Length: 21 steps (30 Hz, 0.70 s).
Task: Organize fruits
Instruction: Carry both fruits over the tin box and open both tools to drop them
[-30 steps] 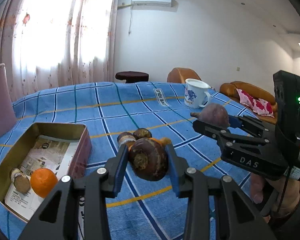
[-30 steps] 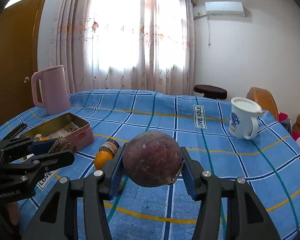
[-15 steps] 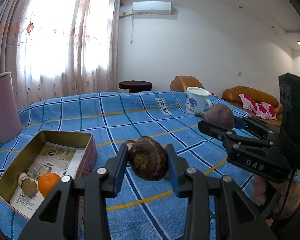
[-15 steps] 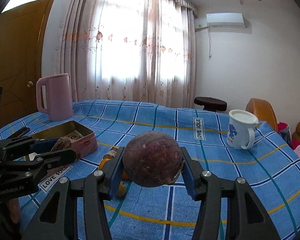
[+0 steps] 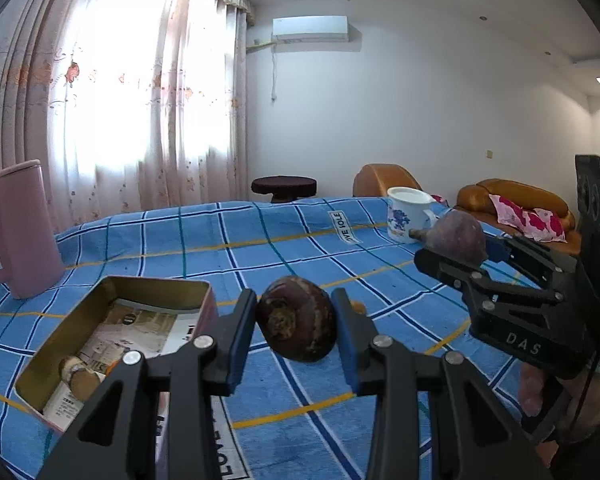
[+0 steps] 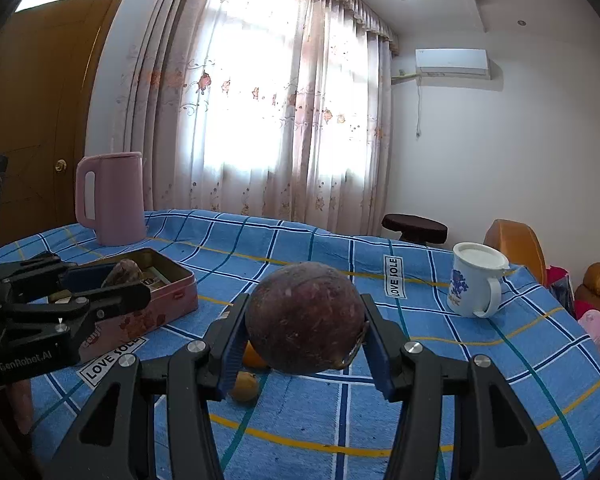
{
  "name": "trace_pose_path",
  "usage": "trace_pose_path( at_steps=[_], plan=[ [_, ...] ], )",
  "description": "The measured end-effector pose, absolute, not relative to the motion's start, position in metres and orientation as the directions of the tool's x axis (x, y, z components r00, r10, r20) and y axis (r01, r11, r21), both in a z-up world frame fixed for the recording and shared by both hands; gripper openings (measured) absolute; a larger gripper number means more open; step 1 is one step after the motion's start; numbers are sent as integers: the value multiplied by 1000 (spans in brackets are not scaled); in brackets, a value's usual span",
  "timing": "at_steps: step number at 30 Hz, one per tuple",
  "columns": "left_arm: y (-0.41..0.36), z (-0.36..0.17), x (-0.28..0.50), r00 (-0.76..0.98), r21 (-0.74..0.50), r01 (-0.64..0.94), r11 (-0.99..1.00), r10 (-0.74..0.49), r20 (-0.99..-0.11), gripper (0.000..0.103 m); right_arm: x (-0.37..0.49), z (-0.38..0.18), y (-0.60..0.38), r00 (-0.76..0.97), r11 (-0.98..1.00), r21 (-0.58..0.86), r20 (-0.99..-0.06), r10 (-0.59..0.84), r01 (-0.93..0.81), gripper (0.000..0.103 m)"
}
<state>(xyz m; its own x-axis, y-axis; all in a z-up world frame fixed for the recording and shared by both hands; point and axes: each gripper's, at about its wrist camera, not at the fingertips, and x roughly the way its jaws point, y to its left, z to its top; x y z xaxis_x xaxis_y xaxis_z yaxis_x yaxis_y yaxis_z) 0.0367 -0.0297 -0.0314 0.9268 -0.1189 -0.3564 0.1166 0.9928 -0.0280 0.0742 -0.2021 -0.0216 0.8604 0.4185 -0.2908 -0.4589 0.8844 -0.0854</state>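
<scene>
Your left gripper (image 5: 296, 320) grips a dark brown fruit (image 5: 296, 318) between its blue pads, lifted clear of the blue checked tablecloth (image 5: 260, 248) and just to the right of the open tin (image 5: 112, 292). Your right gripper (image 6: 304, 324) is clamped on a larger, round purple-brown fruit (image 6: 305, 323), also held above the cloth, well apart from the tin.

The tin, pink on its outer wall, is lined with printed paper. In the left wrist view a small brown fruit (image 5: 78, 376) lies in its near end, with a sliver of something orange beside it, mostly hidden behind the gripper arm.

In the right wrist view two small orange fruits (image 6: 246, 386) lie on the cloth below the held fruit, partly hidden by the left finger.

A pink kettle (image 6: 112, 200) stands upright on the cloth beyond the tin. A white mug (image 6: 474, 284) with a blue pattern stands on the far right side of the cloth. Behind the table are sheer flowered curtains (image 6: 268, 120), a dark round stool (image 6: 414, 228) and a brown sofa (image 5: 512, 196).
</scene>
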Motion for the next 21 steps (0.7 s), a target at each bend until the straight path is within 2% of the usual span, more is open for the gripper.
trace_pose_path(
  at_steps=[12,21],
  plan=[
    [1,-31,33,926,-58,71,996,-87,-366,40,74,-12,-166,809,841,-55,-313,497,-538,54],
    [53,-26,29,930,-113,-16,994,-26,-368,40,69,-6,-114,739,771,-59,-339,582,-634,54]
  ],
)
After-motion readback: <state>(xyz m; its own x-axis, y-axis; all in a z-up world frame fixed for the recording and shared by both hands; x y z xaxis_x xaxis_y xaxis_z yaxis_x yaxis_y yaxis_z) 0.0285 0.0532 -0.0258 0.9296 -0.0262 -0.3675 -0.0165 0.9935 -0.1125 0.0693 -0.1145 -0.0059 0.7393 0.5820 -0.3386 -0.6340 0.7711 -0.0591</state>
